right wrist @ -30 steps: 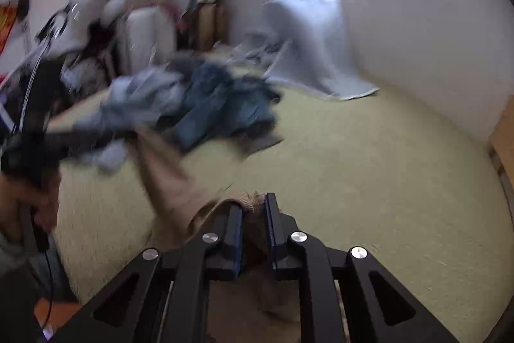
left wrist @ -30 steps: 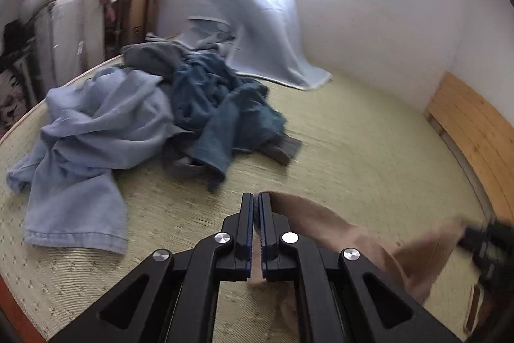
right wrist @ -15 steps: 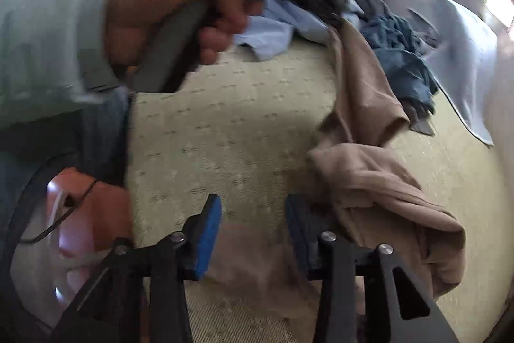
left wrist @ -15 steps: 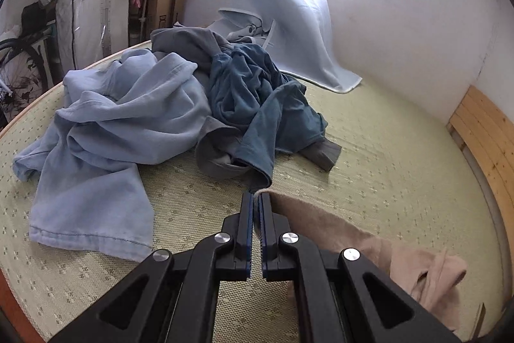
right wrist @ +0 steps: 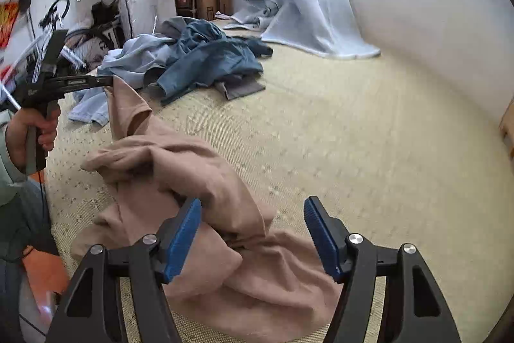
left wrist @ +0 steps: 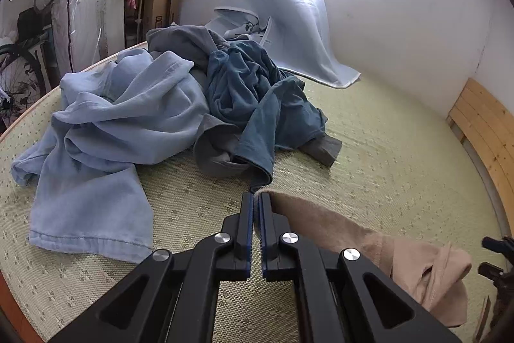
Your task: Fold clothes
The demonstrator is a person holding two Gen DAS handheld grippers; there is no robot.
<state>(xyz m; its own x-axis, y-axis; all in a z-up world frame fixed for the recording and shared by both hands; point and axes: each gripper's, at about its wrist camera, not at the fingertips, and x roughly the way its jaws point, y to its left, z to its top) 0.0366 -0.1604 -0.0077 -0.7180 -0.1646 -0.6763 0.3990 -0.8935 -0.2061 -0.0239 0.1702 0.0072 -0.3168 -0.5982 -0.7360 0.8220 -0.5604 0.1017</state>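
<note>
Tan garment [right wrist: 199, 179] lies crumpled on the woven bed mat [right wrist: 369, 150], near the front edge, w/ 1 corner lifted off the mat. Left tongs [left wrist: 257, 208] are pinched tight on that corner; only a thin sliver of cloth shows between the blue pads, rest of the pinched bit is hidden by the black fingers. In the right wrist view the left tongs [right wrist: 107, 81] hang at the left, held by a hand [right wrist: 30, 130] in a pale sleeve, and the cloth drops from their tip down to the heap.

Right tongs [right wrist: 252, 230] are spread wide, pads well apart, holding nothing; the heap sits below and between them. Whether the left pad touches the cloth can't be told. Lower part of the garment is cut off behind the tong frame and the bottom edge of view. What kind of garment it is can't be made out: no clear collar or waistband, just 1 short sleeve-like flap [right wrist: 135, 114] near the lifted corner. Fabric looks soft, matte, plain tan, folded over itself in thick rolls, not flat anywhere.

In the left wrist view the garment [left wrist: 369, 243] runs from the tongs to the right, bunching at the far end; right tongs [left wrist: 496, 259] barely show at the frame edge, dark and blurry.

Further back on the mat: pile of clothes [left wrist: 160, 105], light blue, dark blue, grey. Right wrist view is slightly blurred overall.
</note>
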